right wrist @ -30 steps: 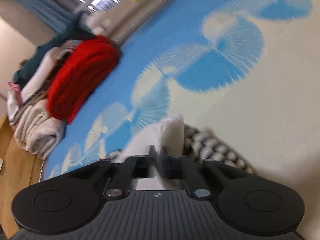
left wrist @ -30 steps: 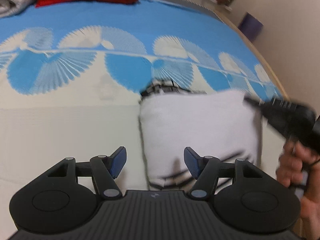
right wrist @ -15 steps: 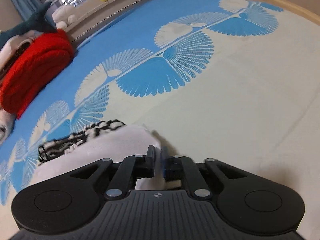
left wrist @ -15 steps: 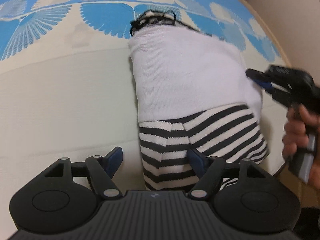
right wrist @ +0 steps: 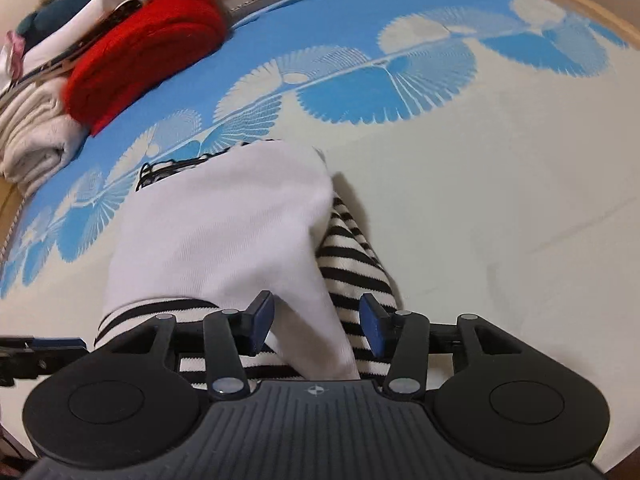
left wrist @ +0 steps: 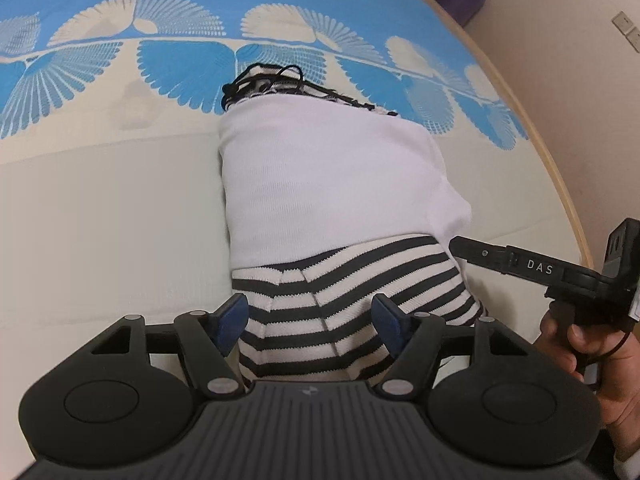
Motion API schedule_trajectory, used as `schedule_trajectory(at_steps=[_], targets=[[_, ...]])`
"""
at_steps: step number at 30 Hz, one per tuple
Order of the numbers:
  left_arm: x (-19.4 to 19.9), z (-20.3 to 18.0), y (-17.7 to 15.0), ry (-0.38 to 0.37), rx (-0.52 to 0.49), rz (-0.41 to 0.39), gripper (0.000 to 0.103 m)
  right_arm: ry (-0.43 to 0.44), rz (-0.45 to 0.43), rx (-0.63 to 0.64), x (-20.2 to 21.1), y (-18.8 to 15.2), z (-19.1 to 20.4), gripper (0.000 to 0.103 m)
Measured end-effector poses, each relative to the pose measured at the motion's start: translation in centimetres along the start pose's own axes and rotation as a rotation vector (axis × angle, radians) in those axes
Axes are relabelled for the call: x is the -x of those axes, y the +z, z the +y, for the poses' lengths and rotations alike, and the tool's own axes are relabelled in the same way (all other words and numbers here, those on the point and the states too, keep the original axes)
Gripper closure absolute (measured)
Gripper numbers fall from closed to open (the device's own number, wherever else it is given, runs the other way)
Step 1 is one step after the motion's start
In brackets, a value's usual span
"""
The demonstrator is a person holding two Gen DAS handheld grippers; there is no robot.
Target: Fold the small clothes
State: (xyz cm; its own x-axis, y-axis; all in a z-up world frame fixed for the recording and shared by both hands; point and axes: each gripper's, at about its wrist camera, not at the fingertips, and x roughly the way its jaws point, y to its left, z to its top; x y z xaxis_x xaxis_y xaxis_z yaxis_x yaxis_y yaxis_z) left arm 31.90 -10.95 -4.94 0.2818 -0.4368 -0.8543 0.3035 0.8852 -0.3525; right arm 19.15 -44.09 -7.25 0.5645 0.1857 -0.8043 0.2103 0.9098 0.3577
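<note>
White knit panel (left wrist: 328, 184) folded over striped garment (left wrist: 340, 300) on bed (left wrist: 100, 220). We see left gripper (left wrist: 310, 320) jaws wide, straddling stripes; right gripper (right wrist: 316, 322) jaws opening, cloth between, unpinched.

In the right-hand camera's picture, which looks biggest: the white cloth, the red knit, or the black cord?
1. White cloth, though nearness to the camera inflates it.
2. Red knit, farther off, so its true size is unsure.
3. Black cord, clearly smallest.

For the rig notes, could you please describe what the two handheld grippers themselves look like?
Both are matte black: the left gripper and right gripper have ribbed bodies, round discs either side, silver pivot screws and blue finger pads. White letters "DAS" mark the right one's side.
</note>
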Motion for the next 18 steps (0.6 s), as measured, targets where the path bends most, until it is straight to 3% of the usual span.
schedule_trajectory(at_steps=[3,4,5,6,10,12,14,18], targets=[[-0.4,0.3,0.1,0.007,0.004,0.003,0.031,0.040,0.019,-0.030,-0.6,-0.2,-0.3,0.055],[-0.4,0.3,0.1,0.009,0.005,0.004,0.031,0.055,0.031,-0.032,-0.8,-0.4,-0.2,0.065],[-0.3,0.4,0.2,0.009,0.008,0.003,0.031,0.082,0.043,-0.035,-1.0,-0.4,-0.3,0.088],[-0.3,0.5,0.3,0.004,0.013,0.001,0.031,0.101,0.046,-0.035,-0.8,-0.4,-0.2,0.097],[-0.2,0.1,0.3,-0.027,0.002,0.011,0.030,0.118,-0.064,-0.058,1.5,0.1,-0.8,0.100],[-1.1,-0.2,-0.1,-0.005,-0.041,0.060,0.026,0.091,-0.090,-0.098,2.4,0.4,-1.7,0.101],[-2.6,-0.2,-0.7,0.017,-0.060,0.120,0.025,0.019,-0.052,-0.102,1.8,0.1,-2.3,0.101],[-2.5,0.3,-0.9,0.025,-0.046,0.124,0.027,-0.057,0.048,-0.045,-1.1,-0.9,-1.7,0.100]])
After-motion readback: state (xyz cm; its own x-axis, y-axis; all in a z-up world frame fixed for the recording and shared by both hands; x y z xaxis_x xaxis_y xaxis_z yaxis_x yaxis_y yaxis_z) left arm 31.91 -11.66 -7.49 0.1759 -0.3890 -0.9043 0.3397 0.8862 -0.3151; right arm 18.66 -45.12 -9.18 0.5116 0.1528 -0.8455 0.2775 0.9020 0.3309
